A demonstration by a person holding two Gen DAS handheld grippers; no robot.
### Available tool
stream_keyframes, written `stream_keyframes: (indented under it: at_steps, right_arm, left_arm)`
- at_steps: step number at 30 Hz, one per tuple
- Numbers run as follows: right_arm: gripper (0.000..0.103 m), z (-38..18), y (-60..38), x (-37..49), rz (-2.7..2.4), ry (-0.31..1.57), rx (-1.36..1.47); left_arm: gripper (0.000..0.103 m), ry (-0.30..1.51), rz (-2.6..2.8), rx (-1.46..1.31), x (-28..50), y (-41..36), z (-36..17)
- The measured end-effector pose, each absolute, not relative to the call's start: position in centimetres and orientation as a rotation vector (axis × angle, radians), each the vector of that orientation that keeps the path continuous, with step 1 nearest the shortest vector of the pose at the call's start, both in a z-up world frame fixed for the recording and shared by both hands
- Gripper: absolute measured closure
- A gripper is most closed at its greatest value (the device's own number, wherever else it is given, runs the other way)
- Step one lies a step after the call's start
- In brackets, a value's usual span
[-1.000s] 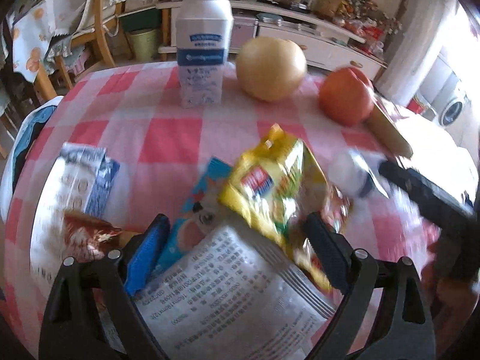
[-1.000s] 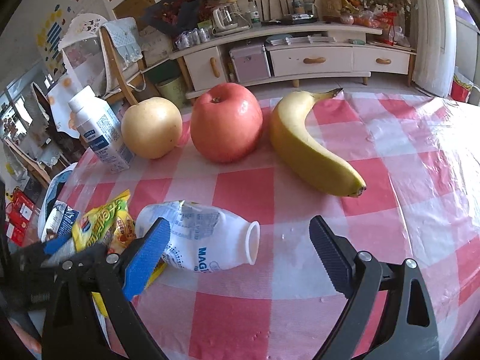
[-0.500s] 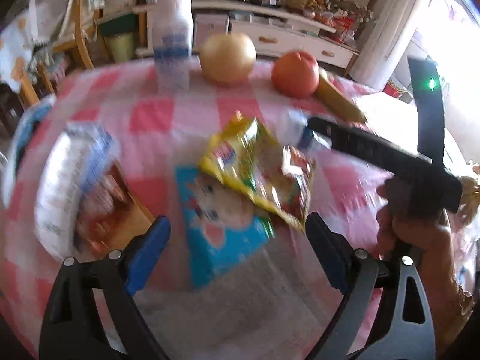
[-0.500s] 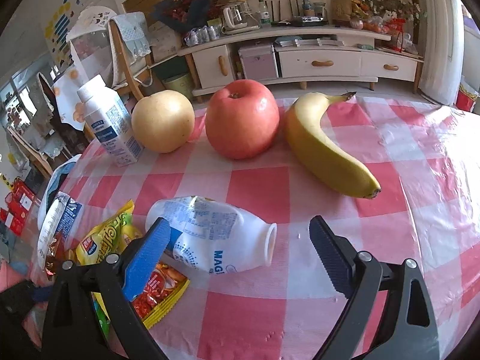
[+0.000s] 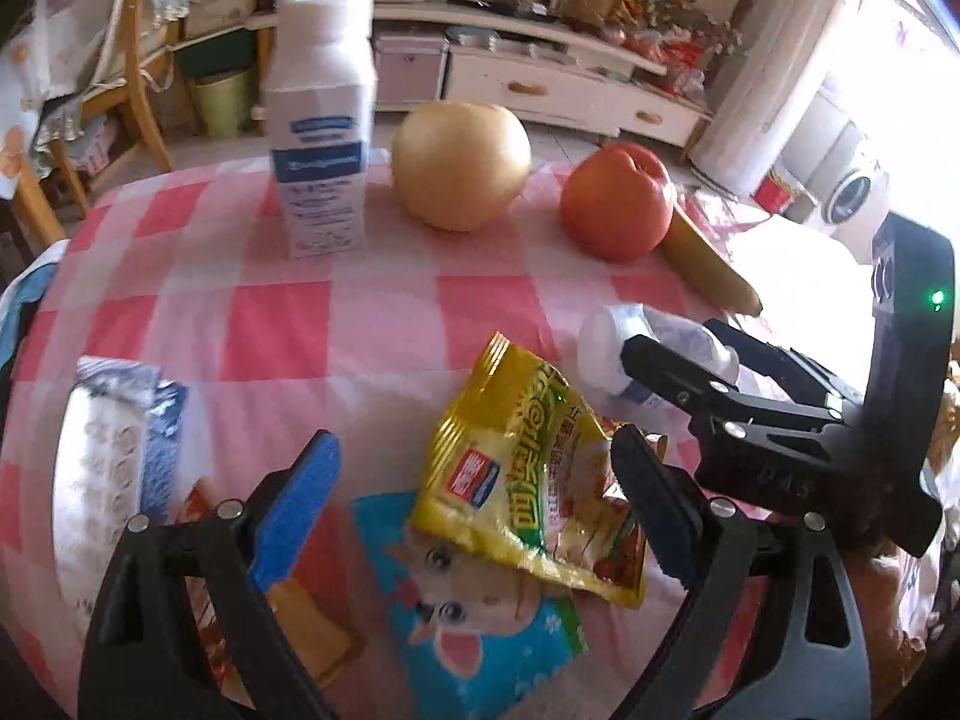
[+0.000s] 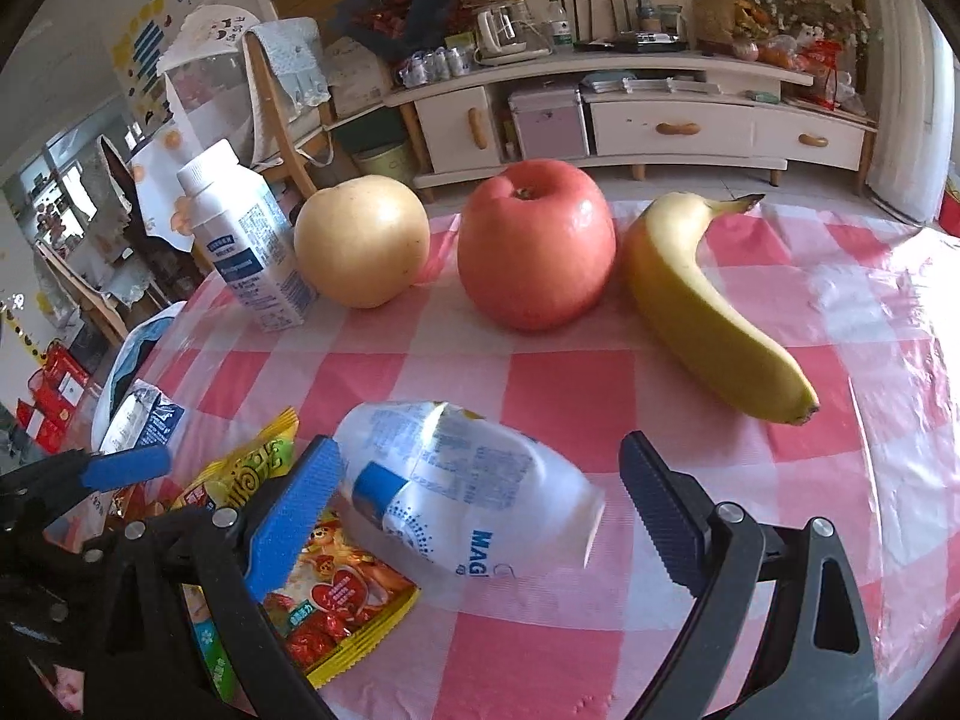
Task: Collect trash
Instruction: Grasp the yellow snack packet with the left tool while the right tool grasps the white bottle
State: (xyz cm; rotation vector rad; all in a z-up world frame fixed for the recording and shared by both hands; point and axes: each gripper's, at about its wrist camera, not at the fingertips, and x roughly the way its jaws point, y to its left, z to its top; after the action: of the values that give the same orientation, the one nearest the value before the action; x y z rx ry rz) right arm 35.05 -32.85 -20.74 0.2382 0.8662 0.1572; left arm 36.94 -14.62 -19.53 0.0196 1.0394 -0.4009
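Since a moment ago the left gripper has pulled back and dropped its grey packet; its fingers hang spread and empty above the yellow wrapper and blue wrapper on the checked bench. From the right wrist, the right gripper has closed in on the crushed bottle, which lies on its side, long axis crosswise, between wide-open fingers; the blue finger looks to touch it, nothing gripped yet
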Motion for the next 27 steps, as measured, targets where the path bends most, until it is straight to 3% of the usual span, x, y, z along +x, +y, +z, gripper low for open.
stream_keyframes:
  at_steps: [4,10,15,21,23,27]
  right_arm:
    - [0.01,-21.0,-32.6,35.5,0.174,0.885,0.24]
    - [0.01,-21.2,-32.7,36.1,0.158,0.905,0.234]
    - [0.01,-21.3,-32.6,36.2,0.146,0.907,0.224]
    - [0.033,-21.3,-33.2,36.0,0.134,0.901,0.224]
    - [0.047,-21.3,-33.5,35.8,0.137,0.898,0.228]
    - [0.047,-21.3,-34.2,35.6,0.15,0.895,0.253]
  left_arm:
    - [0.016,1.065,-0.416,0.043,37.6,-15.4,-20.2]
    - [0.045,1.099,-0.438,0.048,37.9,-16.3,-21.1]
    - [0.057,1.062,-0.414,0.1,37.3,-17.3,-20.9]
    - [0.069,1.049,-0.406,0.097,36.8,-17.3,-20.5]
    - [0.072,1.046,-0.407,0.083,36.5,-17.3,-20.3]
    - [0.075,1.035,-0.398,0.058,35.7,-16.9,-19.9]
